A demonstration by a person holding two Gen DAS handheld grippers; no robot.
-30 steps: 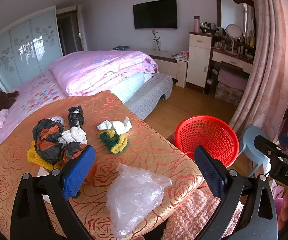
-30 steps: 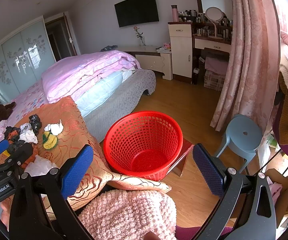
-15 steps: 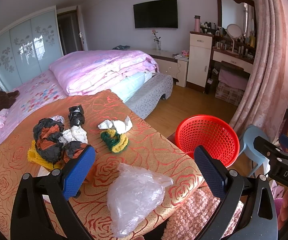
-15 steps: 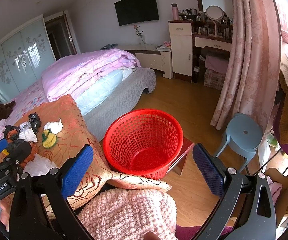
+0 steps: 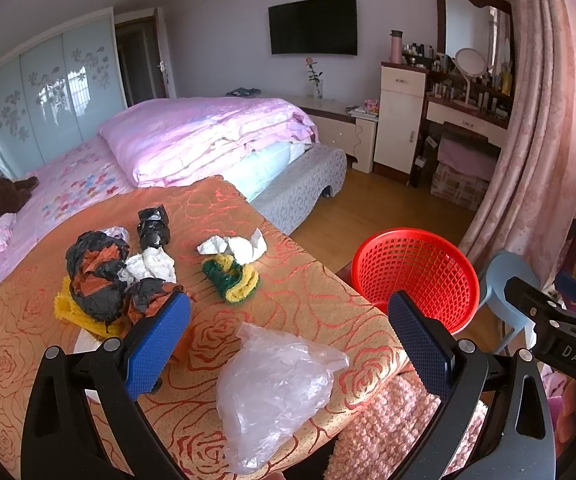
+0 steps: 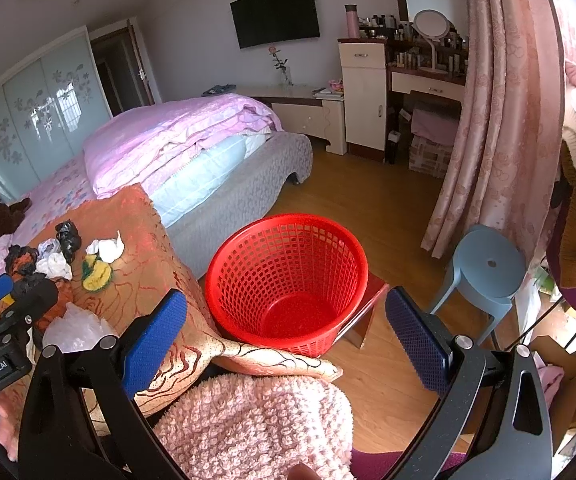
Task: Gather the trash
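the crumpled clear plastic bag (image 5: 276, 392) lies at the near edge of the orange rose-patterned cloth (image 5: 311, 296), directly between the blue pads of the left hand-held gripper (image 5: 288, 332), which is spread wide and empty. compared with a second ago almost nothing has shifted, only a slight drift of view, so no trash has been collected and the round red mesh plastic basket (image 6: 288, 272) on the wooden floor is empty. the right hand-held gripper (image 6: 286, 334) hangs equally wide and empty over that basket, well apart from the black, white and yellow-green scraps (image 5: 128, 268) farther back on the cloth.
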